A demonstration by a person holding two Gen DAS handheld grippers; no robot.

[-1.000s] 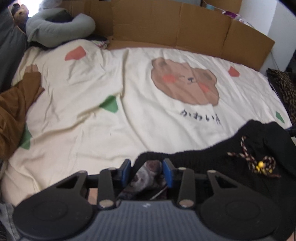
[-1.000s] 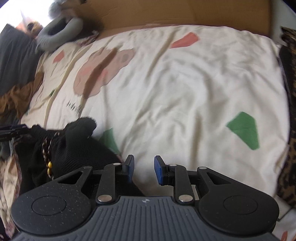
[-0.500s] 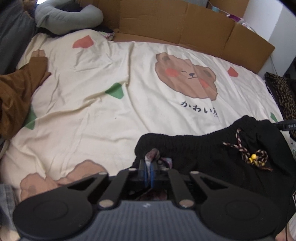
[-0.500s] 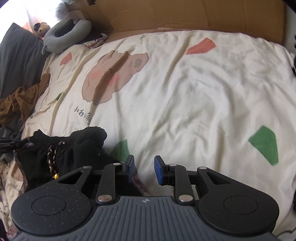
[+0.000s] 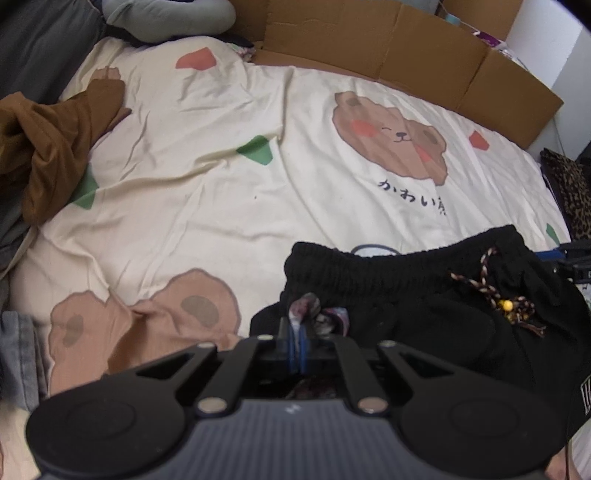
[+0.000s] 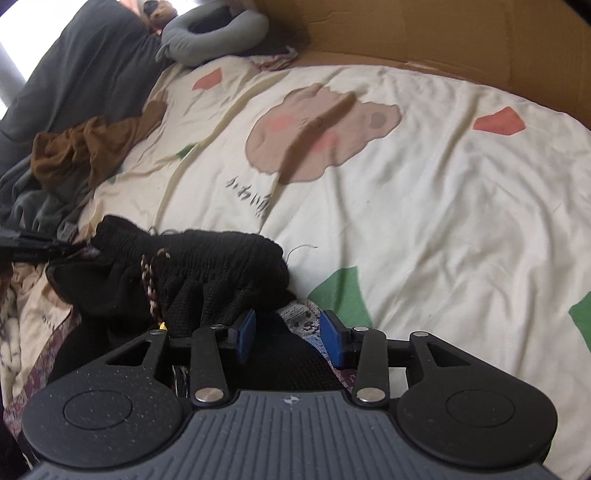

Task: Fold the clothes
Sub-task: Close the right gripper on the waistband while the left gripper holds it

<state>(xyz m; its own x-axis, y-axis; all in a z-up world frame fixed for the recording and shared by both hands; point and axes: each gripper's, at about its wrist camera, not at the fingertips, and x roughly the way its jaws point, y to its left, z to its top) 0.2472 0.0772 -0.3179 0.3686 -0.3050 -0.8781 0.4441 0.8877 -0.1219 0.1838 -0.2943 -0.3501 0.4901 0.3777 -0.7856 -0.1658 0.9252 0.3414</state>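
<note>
On the left wrist view, my left gripper [image 5: 295,341] has its 2 blue pads pressed together, and a thin fold of patterned fabric [image 5: 306,308] sticks up between them. This fabric seems to be the inner lining at the corner of the black shorts [image 5: 424,295], so I read it as a closed grip on the shorts. The shorts lie at the near right part of the cream bedsheet [image 5: 221,192], with the ribbed waistband turned toward the far side and a braided drawstring [image 5: 491,291] with a yellow bead on top of them. The printed bear face [image 5: 391,142] is beyond the shorts. A brown garment [image 5: 62,147] lies crumpled at the left edge of the bed, and a cardboard wall [image 5: 406,62] stands along the far side.

On the right wrist view, my right gripper [image 6: 290,332] has its jaws partly apart; they have just been opening. Between the 2 blue pads I see black fabric of the shorts [image 6: 207,266] and some patterned cloth, but the pads do not press on it. The shorts lie bunched at the near left, just ahead of the fingers. A grey neck pillow [image 6: 214,33] is at the far left corner of the bed.
</note>
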